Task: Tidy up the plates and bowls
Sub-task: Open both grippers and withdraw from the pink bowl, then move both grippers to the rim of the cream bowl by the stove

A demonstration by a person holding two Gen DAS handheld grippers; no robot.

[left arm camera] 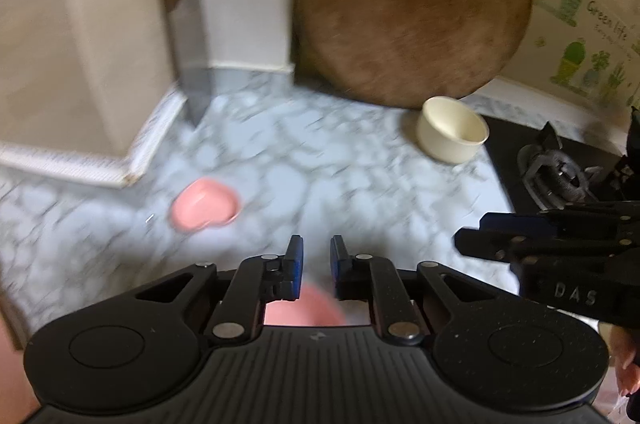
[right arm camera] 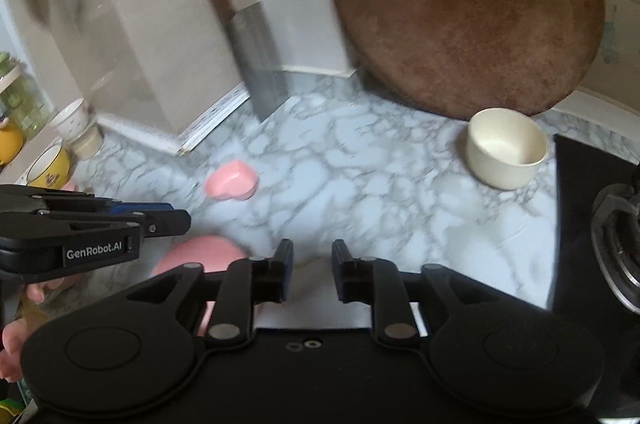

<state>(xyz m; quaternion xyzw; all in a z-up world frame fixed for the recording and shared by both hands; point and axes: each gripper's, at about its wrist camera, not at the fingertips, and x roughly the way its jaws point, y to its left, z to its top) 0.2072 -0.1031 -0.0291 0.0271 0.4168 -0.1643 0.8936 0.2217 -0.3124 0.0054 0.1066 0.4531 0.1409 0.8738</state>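
Note:
On the marble counter [left arm camera: 320, 160] lie a pink heart-shaped dish [left arm camera: 206, 210] [right arm camera: 232, 180] at centre left and a cream bowl [left arm camera: 452, 130] [right arm camera: 506, 152] at the back right, upright. A pink round plate [right arm camera: 200, 252] [left arm camera: 308, 308] rests on the counter close below both grippers, partly hidden by them. My left gripper [left arm camera: 317, 248] [right arm camera: 180, 220] hovers over it, jaws a narrow gap apart with nothing between the pads. My right gripper [right arm camera: 312, 256] [left arm camera: 468, 240] is beside it on the right, open and empty, above a pale patch I cannot identify.
A large round wooden board [left arm camera: 412, 4] [right arm camera: 464, 12] leans on the back wall behind the cream bowl. A cleaver [left arm camera: 192, 64] [right arm camera: 260, 64] leans in the corner. A black gas stove [left arm camera: 560, 168] [right arm camera: 592, 224] borders the right. Cups [right arm camera: 76, 120] and a yellow bowl [right arm camera: 52, 168] stand far left.

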